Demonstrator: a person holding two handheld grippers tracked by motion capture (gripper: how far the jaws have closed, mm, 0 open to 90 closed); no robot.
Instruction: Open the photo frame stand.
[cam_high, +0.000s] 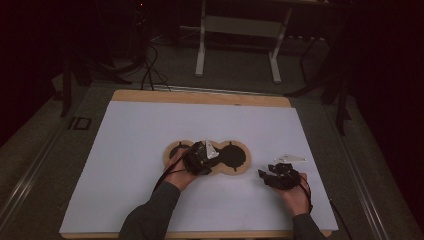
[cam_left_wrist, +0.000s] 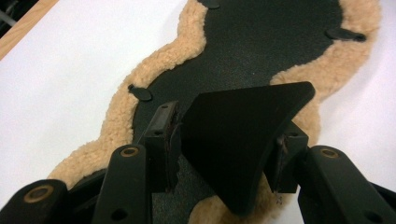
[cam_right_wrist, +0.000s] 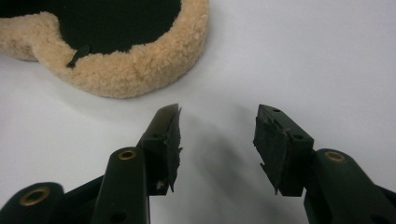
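Gripping a black triangular flap (cam_left_wrist: 238, 144) between its jaws, the left gripper (cam_high: 201, 157) sits over the fleece-edged pad (cam_high: 235, 170) at the table's (cam_high: 125, 130) middle. Right gripper (cam_right_wrist: 217, 140) rests open, empty, beside it. Judged early: flap seized, handling remains.
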